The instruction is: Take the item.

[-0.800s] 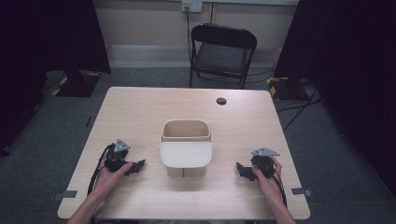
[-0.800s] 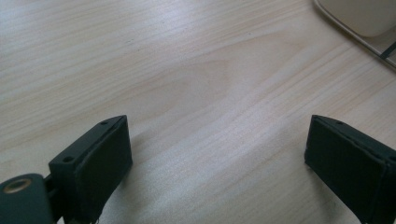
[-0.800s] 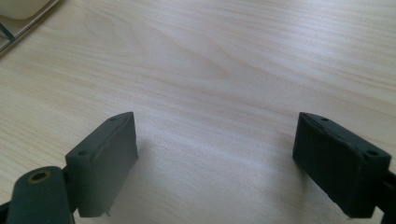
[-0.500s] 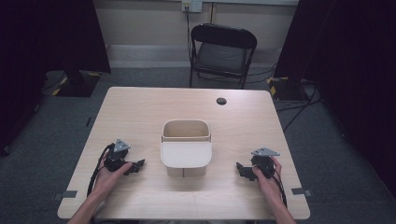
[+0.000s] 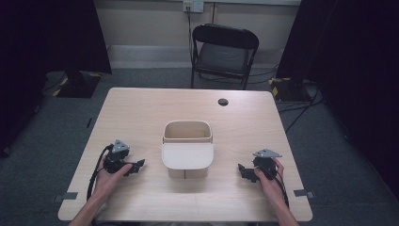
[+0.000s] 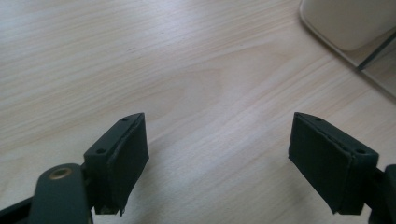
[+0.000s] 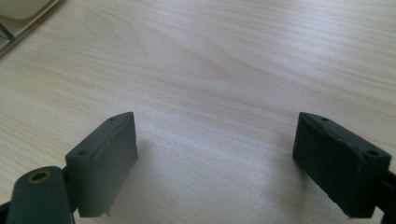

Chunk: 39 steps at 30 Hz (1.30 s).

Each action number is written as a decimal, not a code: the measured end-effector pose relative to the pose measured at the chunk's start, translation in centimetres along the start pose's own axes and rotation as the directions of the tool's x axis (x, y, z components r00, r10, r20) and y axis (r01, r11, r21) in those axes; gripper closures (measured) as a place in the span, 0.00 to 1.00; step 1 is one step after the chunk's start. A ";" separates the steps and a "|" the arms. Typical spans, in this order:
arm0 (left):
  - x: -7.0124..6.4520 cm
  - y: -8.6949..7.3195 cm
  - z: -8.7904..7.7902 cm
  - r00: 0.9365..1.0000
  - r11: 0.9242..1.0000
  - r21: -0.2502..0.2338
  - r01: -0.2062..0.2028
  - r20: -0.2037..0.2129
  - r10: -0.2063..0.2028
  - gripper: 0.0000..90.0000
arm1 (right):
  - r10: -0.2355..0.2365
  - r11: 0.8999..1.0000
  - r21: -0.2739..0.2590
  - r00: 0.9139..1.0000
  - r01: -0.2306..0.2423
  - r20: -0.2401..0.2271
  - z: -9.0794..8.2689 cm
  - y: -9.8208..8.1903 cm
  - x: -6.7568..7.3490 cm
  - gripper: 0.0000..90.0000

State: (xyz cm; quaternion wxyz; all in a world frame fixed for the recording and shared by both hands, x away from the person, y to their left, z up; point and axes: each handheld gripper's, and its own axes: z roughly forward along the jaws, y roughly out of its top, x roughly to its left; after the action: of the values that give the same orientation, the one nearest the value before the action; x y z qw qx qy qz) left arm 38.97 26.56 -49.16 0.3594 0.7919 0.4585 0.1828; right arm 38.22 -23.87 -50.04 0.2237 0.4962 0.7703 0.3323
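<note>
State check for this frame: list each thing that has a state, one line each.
Left gripper: open, nothing between its jaws, low over the table.
Right gripper: open, nothing between its jaws.
Beige bin: upright, top open, apart from both grippers.
Folding chair: unfolded, seat bare.

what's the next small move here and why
Probably bring both grippers inward toward the bin. The left gripper and right gripper rest on the table either side of it, jaws open with nothing between them, neither touching it.
</note>
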 end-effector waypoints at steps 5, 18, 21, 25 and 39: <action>-0.4 0.3 -0.5 0.999 1.000 -0.027 -0.008 0.045 0.010 0.22 | 0.002 1.000 0.000 1.000 -0.002 0.000 0.0 0.0 0.0 0.15; -1.4 0.8 -1.5 0.992 0.994 -0.109 -0.021 0.120 0.034 0.23 | 0.001 1.000 0.000 1.000 -0.001 0.000 0.0 0.0 0.0 0.15; -1.8 0.9 -1.8 0.988 0.992 -0.124 -0.028 0.146 0.047 0.23 | 0.002 1.000 0.000 1.000 -0.002 0.000 0.0 0.0 0.0 0.15; -2.2 1.0 -2.0 0.986 0.991 -0.128 -0.042 0.155 0.062 0.23 | 0.001 1.000 0.000 1.000 -0.001 0.000 0.0 0.0 0.0 0.15; -4.0 1.4 -2.6 0.961 0.984 -0.160 -0.073 0.254 0.112 0.24 | 0.001 1.000 0.000 1.000 -0.001 0.000 0.0 0.0 0.0 0.15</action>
State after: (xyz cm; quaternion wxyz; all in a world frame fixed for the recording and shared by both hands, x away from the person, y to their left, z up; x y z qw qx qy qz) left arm 36.18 23.74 -46.20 0.4662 0.8006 0.3544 0.1269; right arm 38.23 -23.86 -50.04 0.2236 0.4966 0.7699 0.3325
